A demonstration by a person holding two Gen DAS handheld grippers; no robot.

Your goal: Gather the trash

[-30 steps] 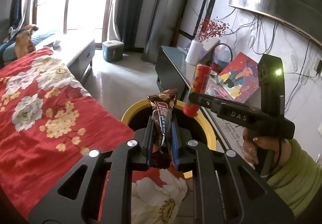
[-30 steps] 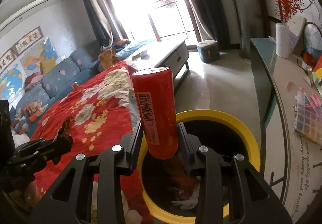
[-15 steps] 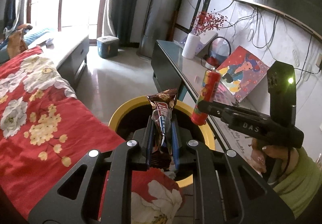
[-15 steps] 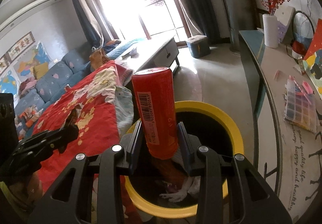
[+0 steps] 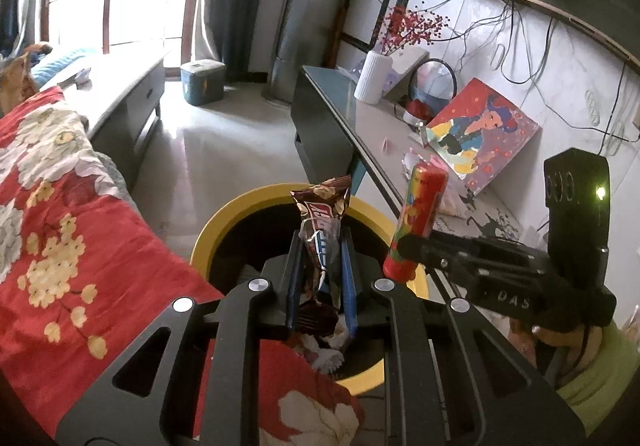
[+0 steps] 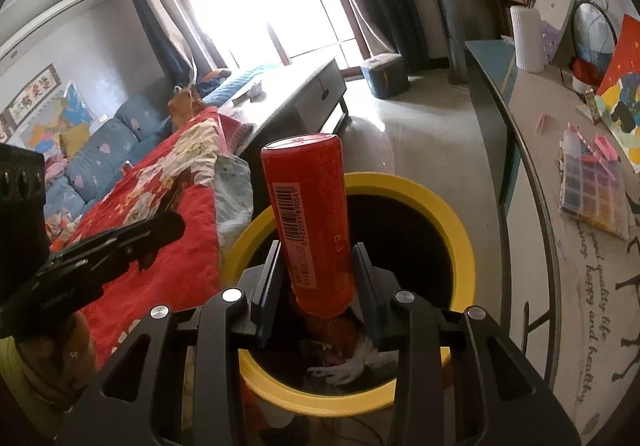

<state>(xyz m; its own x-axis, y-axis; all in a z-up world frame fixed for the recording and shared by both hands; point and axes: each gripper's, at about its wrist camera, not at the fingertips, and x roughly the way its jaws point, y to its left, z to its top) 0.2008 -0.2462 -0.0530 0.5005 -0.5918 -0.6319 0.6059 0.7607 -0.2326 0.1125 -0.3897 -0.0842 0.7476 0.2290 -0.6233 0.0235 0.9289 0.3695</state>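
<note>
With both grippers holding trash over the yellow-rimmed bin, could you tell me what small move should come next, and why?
Probably open both jaws. The left gripper pinches the candy wrapper and the right gripper clamps the red can, both over the mouth of the bin.

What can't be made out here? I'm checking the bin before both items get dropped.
- Bin contents: right wrist view, red tube and right hand-held gripper cover most; only white scraps show.
- Bin's near rim: left wrist view, hidden by left hand-held gripper.
- Wrapper lower end: same view, in shadow between the fingers.
- Bin's outside and base: neither view shows them.
</note>
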